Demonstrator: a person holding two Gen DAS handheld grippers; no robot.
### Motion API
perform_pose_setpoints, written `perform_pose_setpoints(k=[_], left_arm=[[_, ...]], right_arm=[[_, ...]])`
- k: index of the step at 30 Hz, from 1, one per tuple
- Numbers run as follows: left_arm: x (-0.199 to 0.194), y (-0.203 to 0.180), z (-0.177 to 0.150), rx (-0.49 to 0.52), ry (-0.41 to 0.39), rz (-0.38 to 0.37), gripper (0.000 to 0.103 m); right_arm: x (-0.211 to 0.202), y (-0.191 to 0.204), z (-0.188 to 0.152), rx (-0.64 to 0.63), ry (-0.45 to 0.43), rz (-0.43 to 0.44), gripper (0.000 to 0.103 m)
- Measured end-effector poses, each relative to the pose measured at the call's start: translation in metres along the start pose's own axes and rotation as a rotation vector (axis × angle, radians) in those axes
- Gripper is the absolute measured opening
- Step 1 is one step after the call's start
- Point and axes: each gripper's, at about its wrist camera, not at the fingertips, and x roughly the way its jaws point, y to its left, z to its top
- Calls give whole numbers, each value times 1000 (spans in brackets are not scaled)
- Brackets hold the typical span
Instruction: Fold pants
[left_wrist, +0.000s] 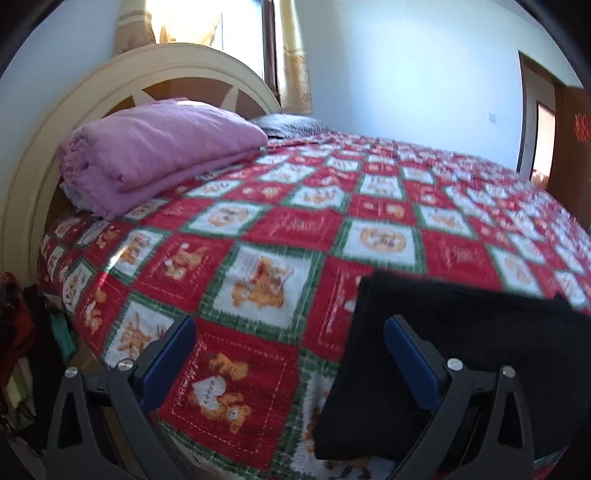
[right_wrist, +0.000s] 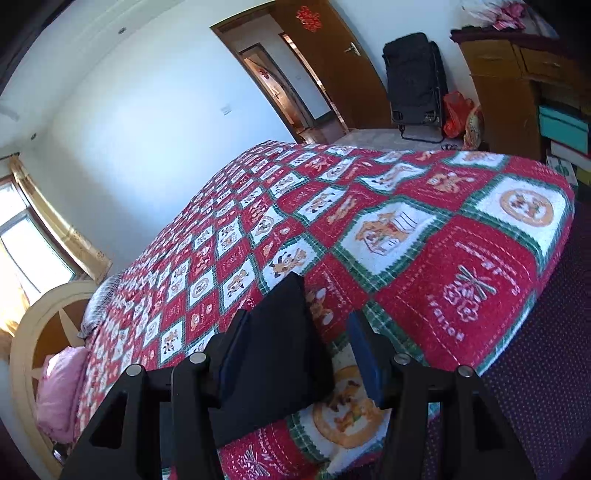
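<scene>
We are hovering the released left gripper (left_wrist: 290, 354) and right gripper (right_wrist: 295, 350) over folded black pants (left_wrist: 424, 350); only the right view is showing a door (right_wrist: 332, 62) at twelve o'clock.

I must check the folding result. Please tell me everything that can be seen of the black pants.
The black pants lie folded into a compact, flat rectangle near the edge of the red patchwork bedspread. The fabric looks plain, dark and matte; no seams or pockets can be made out. They rest on the bedspread only: neither gripper presses them, though the right gripper has them between its open fingers.
</scene>
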Motion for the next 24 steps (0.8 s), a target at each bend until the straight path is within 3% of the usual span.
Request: perform_pose_setpoints(k=[4,12,18,24], left_arm=[[-16,-23,10,16,-19,-54,103],[-11,-85,-1,97,41,-159,103],[12,-107,-22,148,96,-143,103],[9,-110,-30,148,61,-124,103]], right_arm=[[-11,-6,-1,21,14,15,56],[-4,-1,-9,47,111,51,56],[8,-1,-17,21,111,33,56],[23,-1,-19,7,91,82,55]])
